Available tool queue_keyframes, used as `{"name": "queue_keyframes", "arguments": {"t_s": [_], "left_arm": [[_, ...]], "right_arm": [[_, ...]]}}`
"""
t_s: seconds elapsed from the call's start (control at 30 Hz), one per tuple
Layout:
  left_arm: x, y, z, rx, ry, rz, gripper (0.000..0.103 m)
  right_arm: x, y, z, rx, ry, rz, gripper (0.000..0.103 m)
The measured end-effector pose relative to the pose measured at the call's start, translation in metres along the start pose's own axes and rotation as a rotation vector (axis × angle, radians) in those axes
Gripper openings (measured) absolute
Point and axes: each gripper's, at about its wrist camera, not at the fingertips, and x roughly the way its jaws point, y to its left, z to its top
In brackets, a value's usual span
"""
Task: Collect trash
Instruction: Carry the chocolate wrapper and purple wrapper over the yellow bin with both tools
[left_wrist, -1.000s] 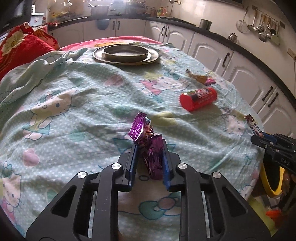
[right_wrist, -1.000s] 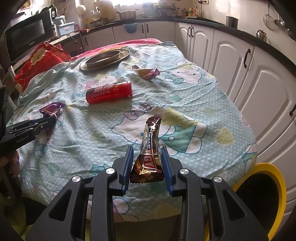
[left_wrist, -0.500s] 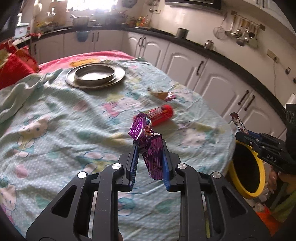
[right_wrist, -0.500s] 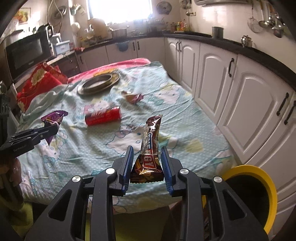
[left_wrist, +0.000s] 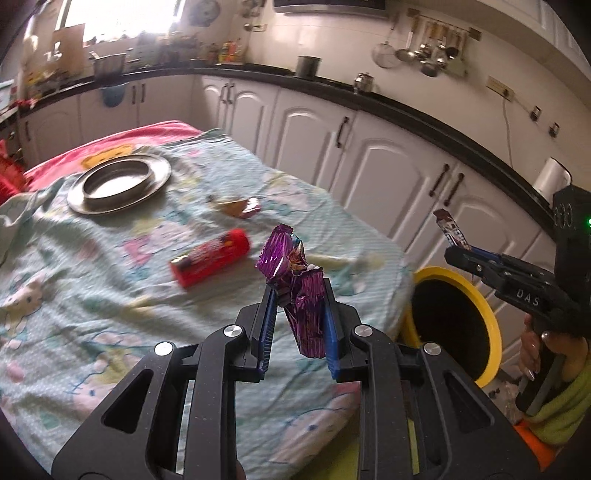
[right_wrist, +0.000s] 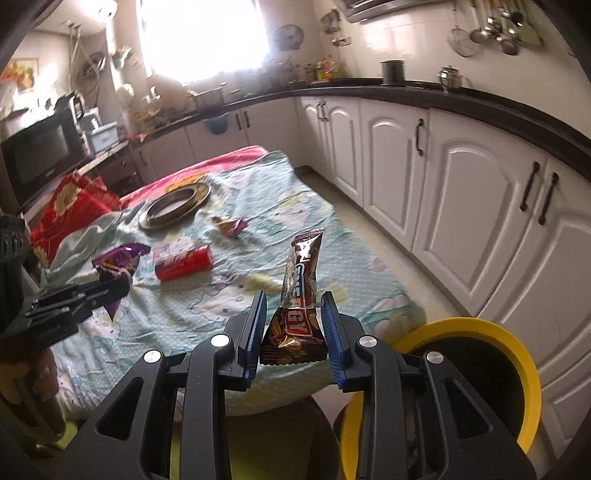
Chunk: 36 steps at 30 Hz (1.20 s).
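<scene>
Upright, a crumpled purple wrapper (left_wrist: 308, 295) is pinched between the blue pads of the left gripper (left_wrist: 297, 325), above the table edge. Likewise, a brown snack-bar wrapper (right_wrist: 297, 306) is clamped in the right gripper (right_wrist: 293, 336), beside the yellow-rimmed bin (right_wrist: 480, 328). A red tube (left_wrist: 210, 262) is seen lying on the patterned cloth (left_wrist: 92, 295).

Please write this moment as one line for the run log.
left gripper: shut on purple wrapper | right gripper: shut on brown snack wrapper | yellow-rimmed bin: beside table, nothing dropped yet
</scene>
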Motion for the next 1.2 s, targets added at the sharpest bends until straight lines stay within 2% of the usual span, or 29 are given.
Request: {"name": "queue_keyframes", "arguments": {"t_s": [0.53, 1.2], "left_arm": [[0.019, -0.067, 0.004, 0.111, 0.017, -0.111, 0.017], [0.035, -0.13, -0.011, 0.234, 0.06, -0.193, 0.017]], "right_arm": [[-0.044, -0.059, -0.013, 0.129, -0.059, -0.083, 0.029], [-0.074, -0.117, -0.049, 0.231, -0.06, -0.188, 0.029]]}}
